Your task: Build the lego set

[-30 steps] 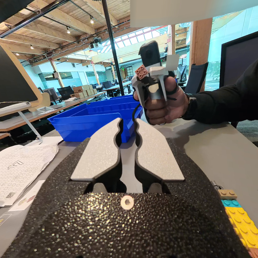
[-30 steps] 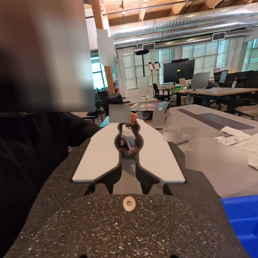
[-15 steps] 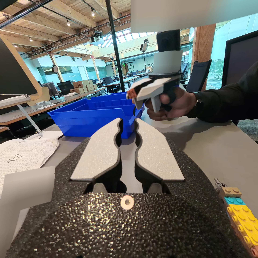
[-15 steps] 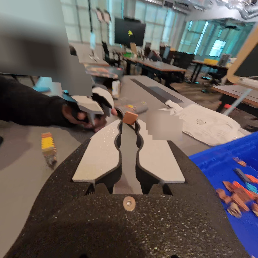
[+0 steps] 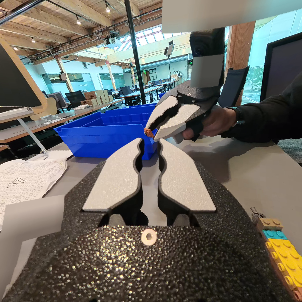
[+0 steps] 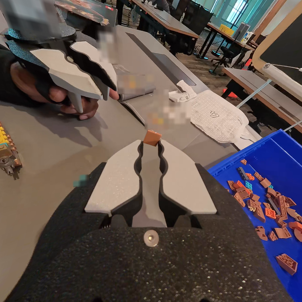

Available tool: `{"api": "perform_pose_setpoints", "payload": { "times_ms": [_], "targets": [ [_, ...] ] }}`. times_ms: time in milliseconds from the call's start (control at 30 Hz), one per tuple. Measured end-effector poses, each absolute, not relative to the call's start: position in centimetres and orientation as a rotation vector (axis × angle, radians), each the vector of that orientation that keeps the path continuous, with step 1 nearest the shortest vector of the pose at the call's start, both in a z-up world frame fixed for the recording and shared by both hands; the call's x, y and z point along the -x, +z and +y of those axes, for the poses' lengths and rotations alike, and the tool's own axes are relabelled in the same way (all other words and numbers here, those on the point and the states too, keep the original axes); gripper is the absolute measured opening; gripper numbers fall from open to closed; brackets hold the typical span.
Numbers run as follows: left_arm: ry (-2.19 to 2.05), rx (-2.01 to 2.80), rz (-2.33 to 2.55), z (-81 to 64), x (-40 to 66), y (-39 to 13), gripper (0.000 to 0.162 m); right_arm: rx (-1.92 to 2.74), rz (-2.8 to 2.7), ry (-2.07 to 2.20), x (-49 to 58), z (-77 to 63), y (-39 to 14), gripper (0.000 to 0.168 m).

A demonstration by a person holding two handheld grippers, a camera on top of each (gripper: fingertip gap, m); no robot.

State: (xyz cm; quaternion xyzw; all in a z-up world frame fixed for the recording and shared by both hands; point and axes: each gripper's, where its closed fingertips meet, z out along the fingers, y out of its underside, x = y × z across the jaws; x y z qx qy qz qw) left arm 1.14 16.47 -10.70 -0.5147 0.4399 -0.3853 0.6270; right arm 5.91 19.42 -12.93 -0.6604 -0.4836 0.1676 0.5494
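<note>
My right gripper [image 6: 150,141] is shut on a small brown lego plate [image 6: 152,138] held at its fingertips above the grey table. In the left wrist view the right gripper [image 5: 151,133] tilts down, with the plate [image 5: 148,132] just beyond my left gripper's tips. My left gripper [image 5: 150,141] is open and empty, low over the table; it also shows in the right wrist view [image 6: 107,92], at the upper left. The partly built model [image 5: 282,256], yellow, teal and brown, lies at the lower right; it also shows in the right wrist view [image 6: 8,153], at the left edge.
A blue bin [image 6: 277,156] holding several loose brown and orange bricks [image 6: 268,205] stands at the right; its wall [image 5: 101,138] faces the left gripper. A white perforated bag [image 6: 217,117], an open booklet [image 6: 130,104] and a set box [image 6: 88,13] lie farther off. A monitor stand [image 5: 32,135] is at the left. Across from one pair of fingers to the other is roughly 7 cm.
The right gripper swung down from a raised pose and now points at the table with the plate still held, close to the left gripper's tips. The left gripper barely moved.
</note>
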Motion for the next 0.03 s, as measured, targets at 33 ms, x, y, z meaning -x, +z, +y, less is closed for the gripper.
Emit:
{"api": "perform_pose_setpoints", "payload": {
  "times_ms": [33],
  "targets": [
    [-0.883,1.181,1.009,16.47,-1.14,-10.71,0.014,1.563,-1.146,0.396,-5.9,19.42,-12.96,0.017]
  ]
}}
